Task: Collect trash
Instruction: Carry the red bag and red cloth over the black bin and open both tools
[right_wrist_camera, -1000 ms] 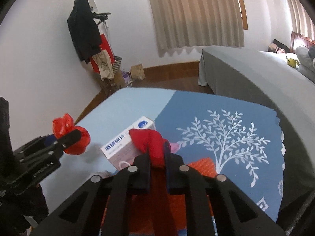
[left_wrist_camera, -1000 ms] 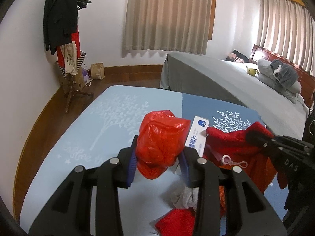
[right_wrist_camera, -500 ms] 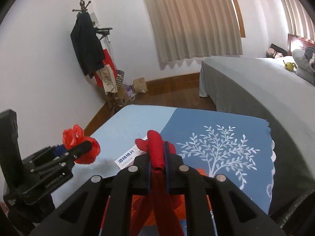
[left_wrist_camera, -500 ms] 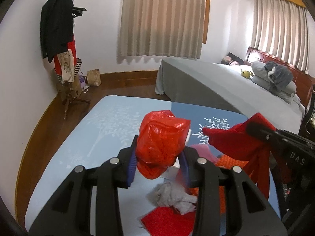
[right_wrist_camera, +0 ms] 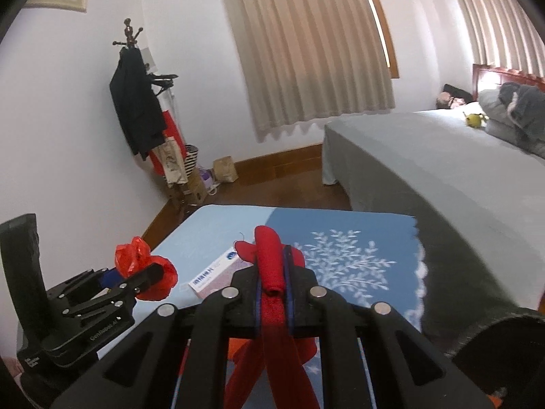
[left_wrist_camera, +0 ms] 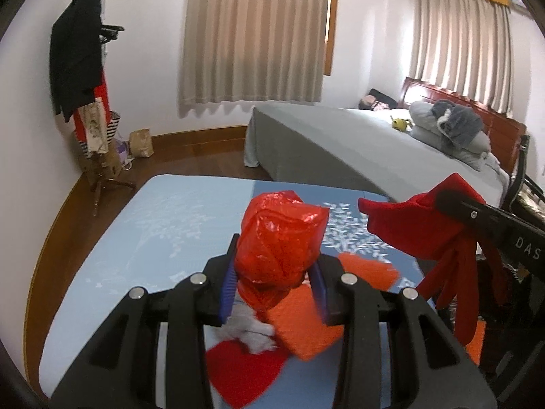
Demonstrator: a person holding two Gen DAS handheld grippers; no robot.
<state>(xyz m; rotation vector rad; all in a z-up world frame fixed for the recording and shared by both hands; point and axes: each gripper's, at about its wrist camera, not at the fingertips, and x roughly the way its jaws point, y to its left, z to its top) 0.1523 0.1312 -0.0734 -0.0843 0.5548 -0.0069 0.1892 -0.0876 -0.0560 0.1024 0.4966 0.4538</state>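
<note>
A crumpled red plastic bag [left_wrist_camera: 279,242] sat pinched between the blue-padded fingers of the left gripper [left_wrist_camera: 276,283], held up above a table covered by a blue cloth [left_wrist_camera: 163,225] with a white tree print. To its right, a red fabric bag [left_wrist_camera: 419,228] hung from the right gripper [right_wrist_camera: 272,272], whose fingers were closed narrowly on a fold of the red material, with long strips of it dangling below. It looked like the container meant to receive the trash, though its mouth was not visible.

Under the left gripper, more litter lay on the cloth: a wad of grey-white tissue [left_wrist_camera: 248,330], an orange textured piece [left_wrist_camera: 306,327] touching it, and a flat red scrap [left_wrist_camera: 245,371] nearer the camera. The right wrist view also showed a small white box with blue print [right_wrist_camera: 214,276] lying on the cloth between the two grippers.

Beyond the table stood a grey-covered bed [left_wrist_camera: 340,143], beige curtains [left_wrist_camera: 255,34], and a coat rack [left_wrist_camera: 85,68] with a dark jacket in the corner.

The step in hand appeared to be carrying the crumpled bag to the fabric bag. Doing this well would probably mean keeping the left grip firm, since the thin plastic could slip, bringing it directly over the opening before releasing, and holding the right gripper steady so the hanging fabric does not swing.
</note>
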